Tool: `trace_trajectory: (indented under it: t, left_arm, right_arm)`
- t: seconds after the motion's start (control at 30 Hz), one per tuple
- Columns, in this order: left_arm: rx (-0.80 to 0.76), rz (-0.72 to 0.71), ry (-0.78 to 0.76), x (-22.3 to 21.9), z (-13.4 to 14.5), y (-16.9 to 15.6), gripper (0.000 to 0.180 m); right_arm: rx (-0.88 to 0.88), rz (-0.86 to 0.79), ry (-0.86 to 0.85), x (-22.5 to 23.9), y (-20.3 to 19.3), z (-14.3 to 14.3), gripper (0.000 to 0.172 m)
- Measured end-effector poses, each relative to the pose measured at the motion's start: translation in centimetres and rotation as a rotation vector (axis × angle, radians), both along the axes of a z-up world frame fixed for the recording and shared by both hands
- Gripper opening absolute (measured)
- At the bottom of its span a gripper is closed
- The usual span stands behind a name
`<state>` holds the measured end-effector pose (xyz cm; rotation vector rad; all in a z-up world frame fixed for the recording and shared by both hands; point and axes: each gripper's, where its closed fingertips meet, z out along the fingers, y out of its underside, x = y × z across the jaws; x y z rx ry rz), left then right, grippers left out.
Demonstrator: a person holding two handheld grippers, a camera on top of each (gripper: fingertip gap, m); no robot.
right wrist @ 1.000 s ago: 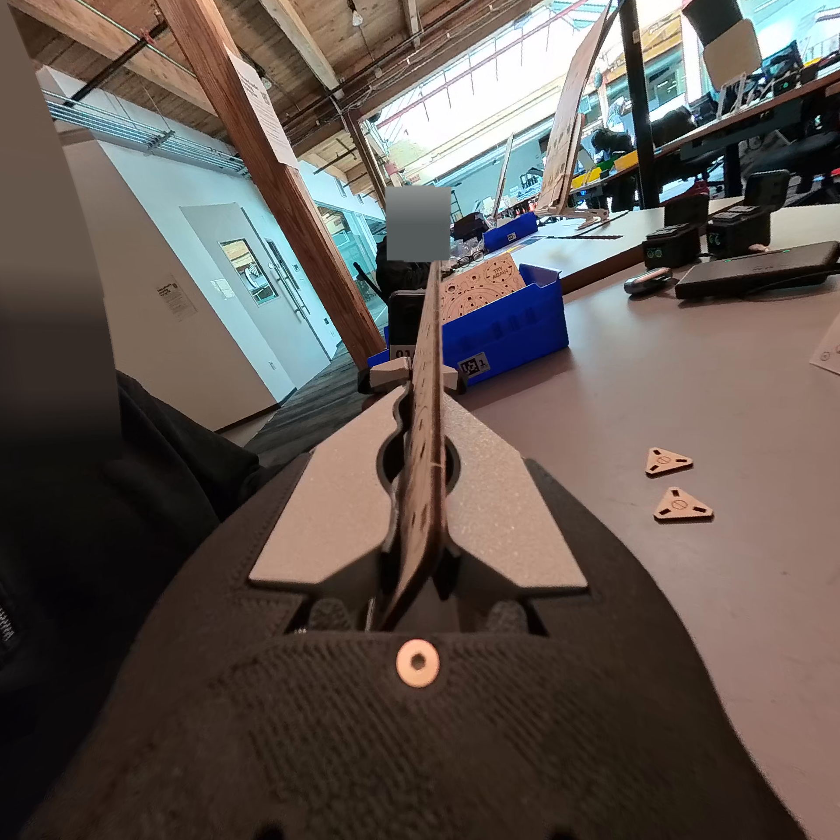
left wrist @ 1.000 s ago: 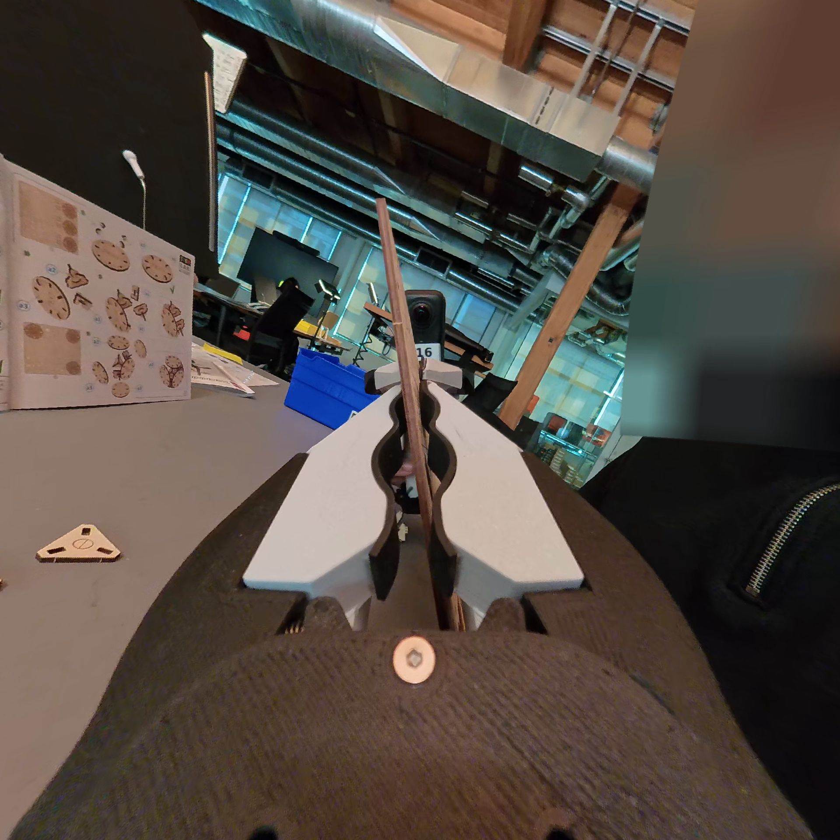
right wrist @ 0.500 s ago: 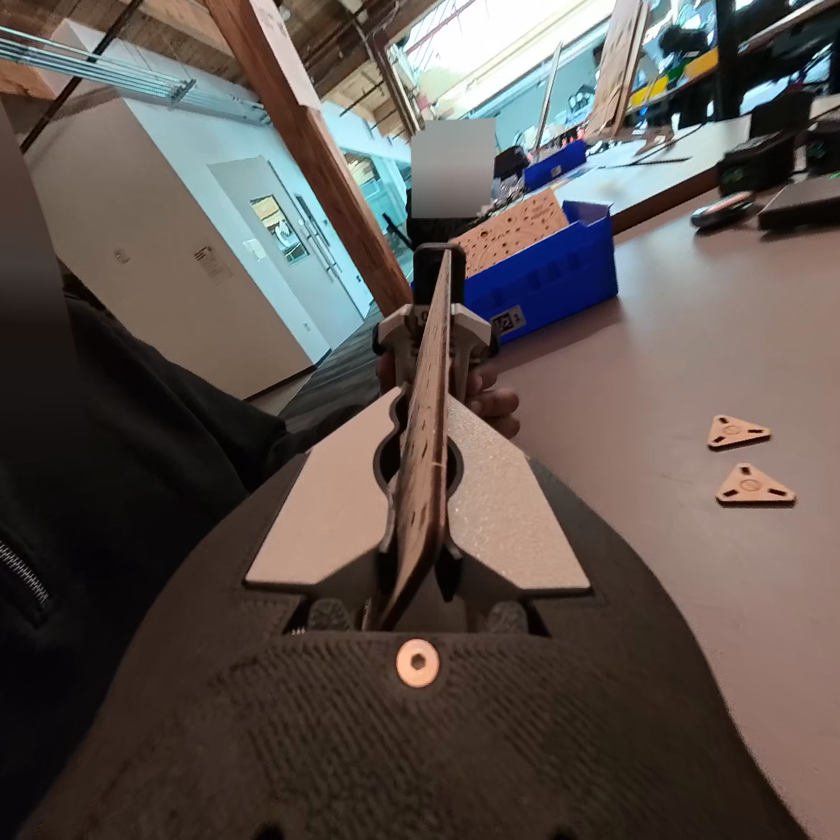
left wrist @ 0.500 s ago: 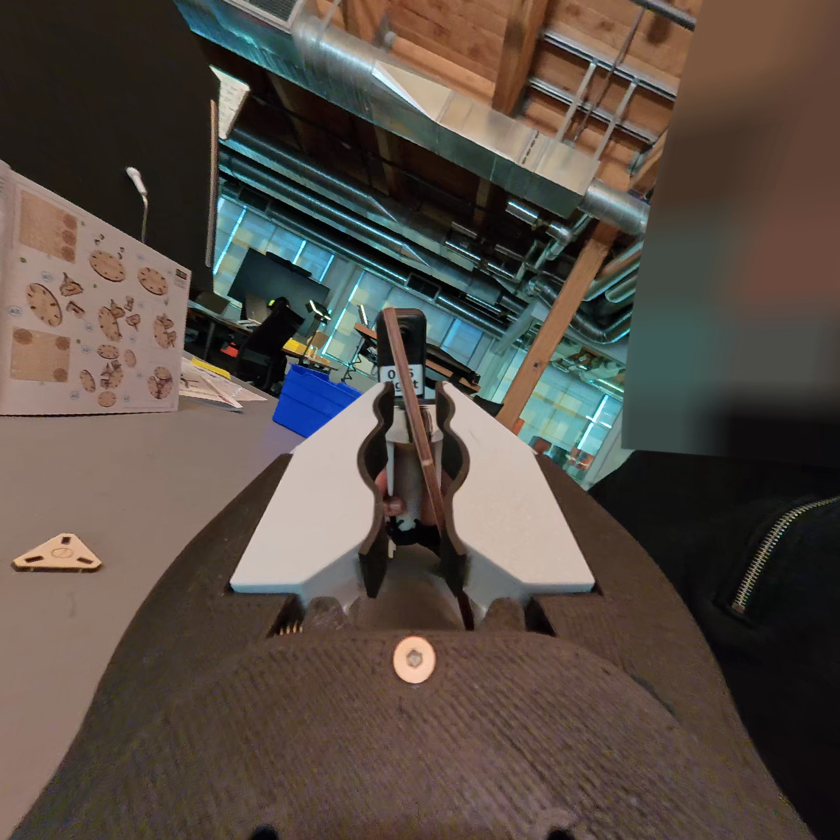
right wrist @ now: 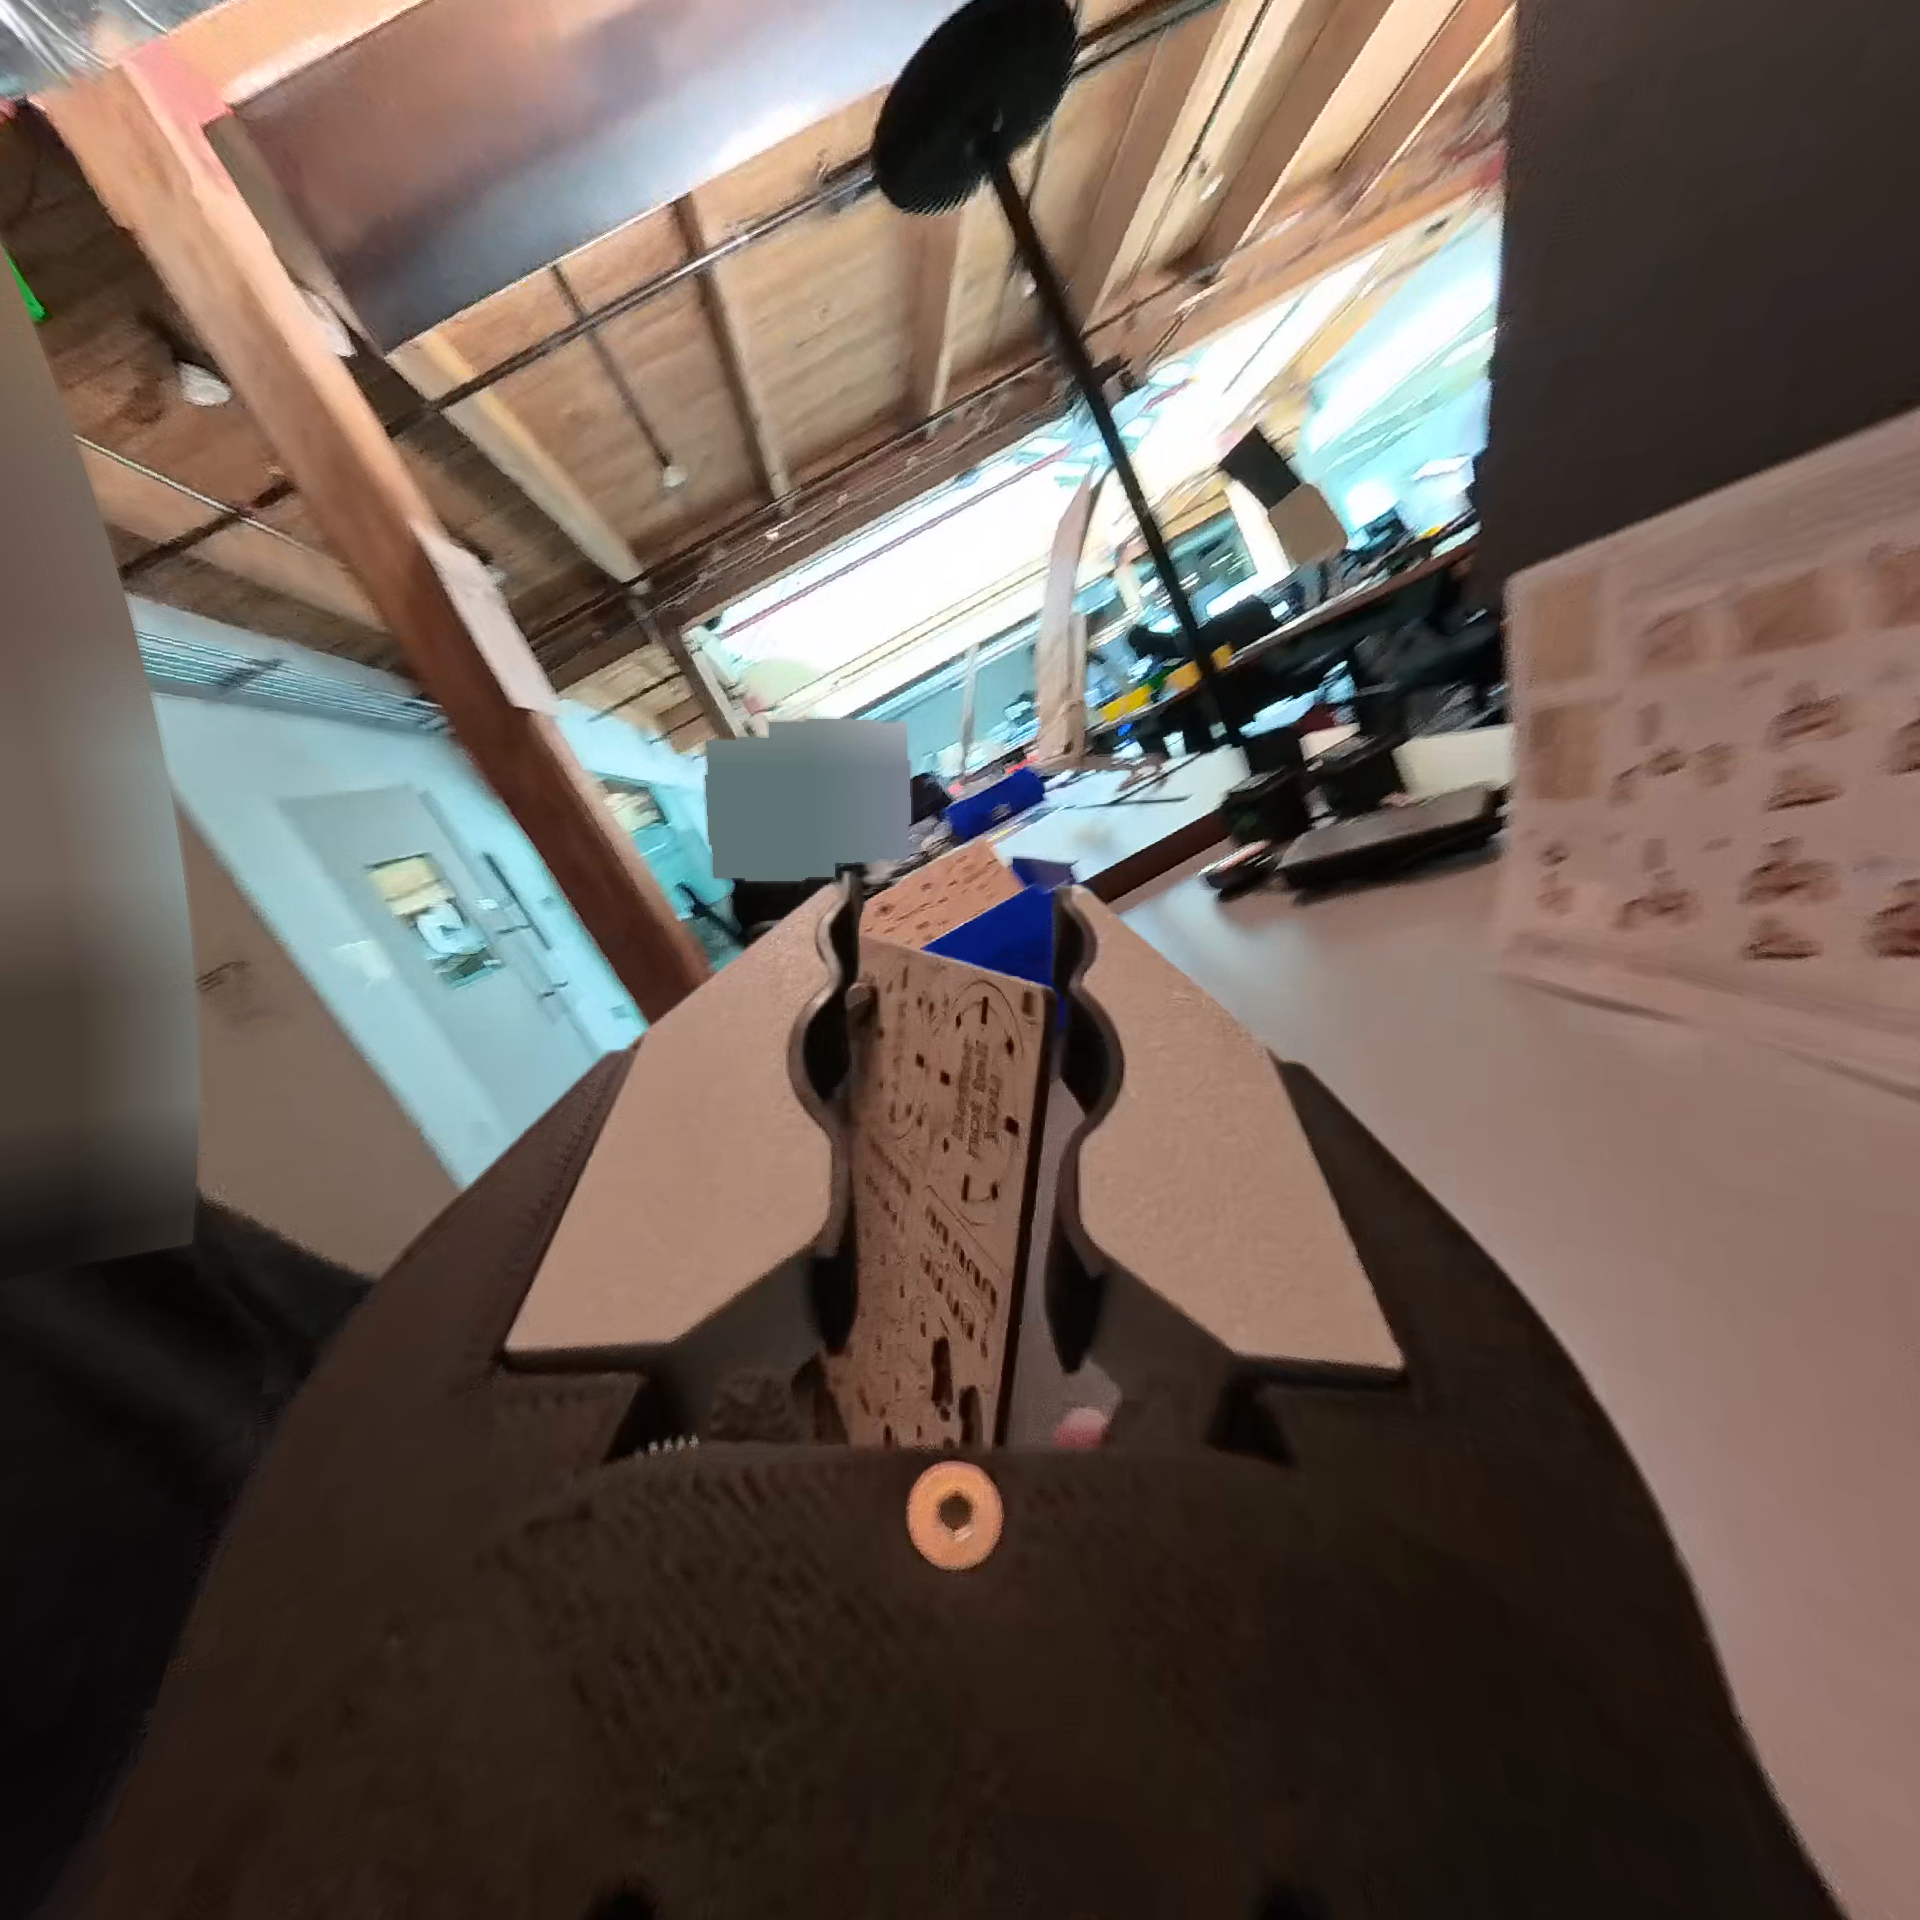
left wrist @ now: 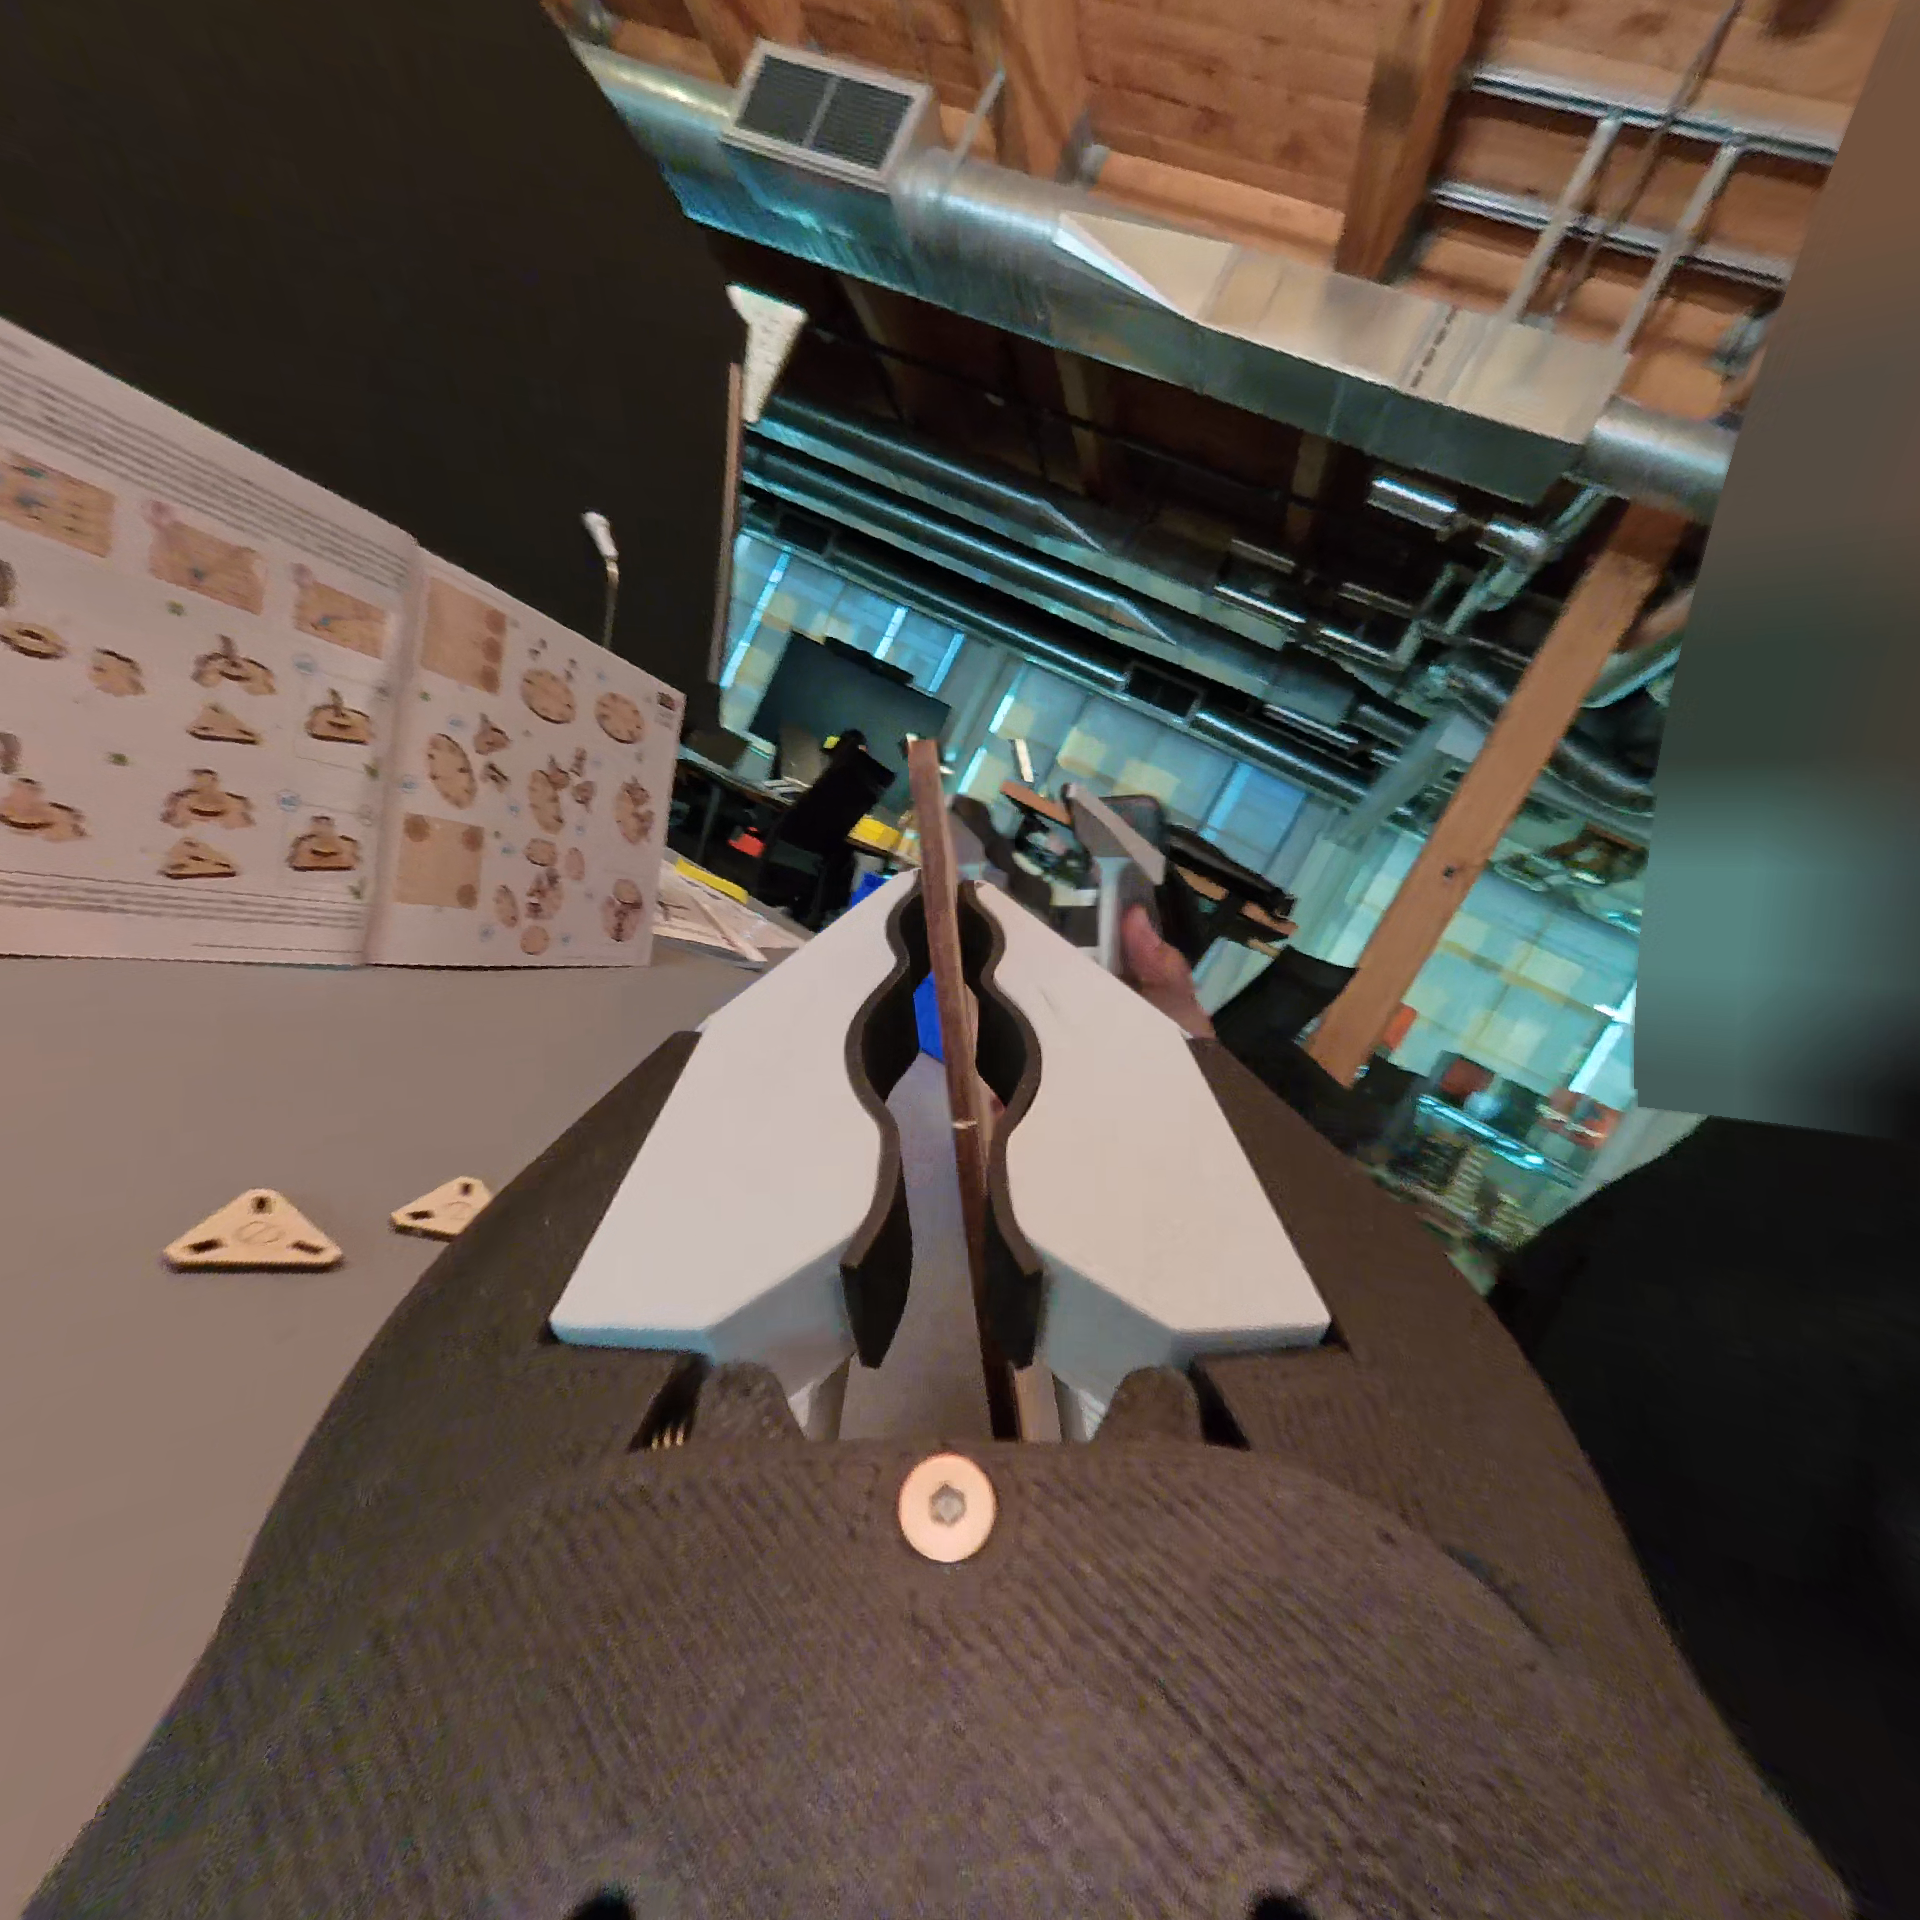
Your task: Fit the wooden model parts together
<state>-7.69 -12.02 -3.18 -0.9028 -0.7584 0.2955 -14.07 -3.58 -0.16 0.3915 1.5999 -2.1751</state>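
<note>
My left gripper (left wrist: 940,904) is shut on a thin wooden laser-cut sheet (left wrist: 951,987), which I see edge-on, standing upright above the grey table (left wrist: 260,1091). In the left wrist view my right gripper (left wrist: 1049,842) shows blurred beyond the sheet's far end, with its fingers apart and a hand behind it. In the right wrist view my right gripper (right wrist: 954,899) is open wide. The same sheet (right wrist: 945,1143) stands tilted between its fingers with its cut face showing, and the pads do not press on it.
Two small wooden triangle pieces (left wrist: 252,1236) (left wrist: 442,1207) lie on the table to the left. An open instruction booklet (left wrist: 312,748) stands behind them and also shows in the right wrist view (right wrist: 1714,779). A blue bin (right wrist: 987,940) holds another wooden sheet. Dark devices (right wrist: 1382,821) sit farther back. The left gripper's tips are roughly 11 cm from the right gripper's.
Both grippers held the sheet a second ago. My left jaws opened briefly and came together once more on it. My right jaws opened and let go, and that gripper swung aside.
</note>
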Motion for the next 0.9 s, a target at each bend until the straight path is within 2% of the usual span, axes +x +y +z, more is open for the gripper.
trace_trajectory:
  t: [0.13, 0.27, 0.4, 0.43, 0.53, 0.63, 0.77, 0.9]
  left_arm:
    - [-0.039, 0.074, 0.013, -0.2, 0.1, -0.6, 0.002]
    - [-0.056, 0.073, 0.044, 0.1, 0.3, -0.4, 0.002]
    - [-0.069, 0.051, 0.073, 0.6, 0.7, -0.1, 0.001]
    - [-0.075, 0.049, 0.078, 0.6, 0.7, 0.1, 0.001]
    - [-0.096, 0.044, 0.090, 0.7, 0.8, 0.5, 0.002]
    - [-0.114, 0.041, 0.108, 0.9, 1.0, 0.8, 0.002]
    - [-0.128, 0.039, 0.124, 1.2, 1.2, 1.0, 0.002]
    - [-0.148, 0.032, 0.136, 1.3, 1.2, 1.5, 0.002]
  right_arm:
    - [0.080, -0.129, 0.246, 0.7, 0.0, 0.6, 0.032]
    - [0.206, -0.108, 0.476, 3.5, -2.0, -0.4, 0.042]
    - [0.312, 0.066, 0.550, 5.5, -3.0, 1.1, 0.042]
    - [0.397, 0.120, 0.574, 5.8, -3.2, 1.3, 0.040]
    - [0.741, 0.283, 0.689, 6.0, -3.9, -0.1, 0.052]
    - [0.961, 0.371, 0.828, 5.5, -4.9, -1.8, 0.039]
    - [1.095, 0.515, 0.832, 6.6, -5.8, -3.1, 0.031]
    - [1.147, 0.567, 0.837, 7.3, -6.7, -3.4, 0.021]
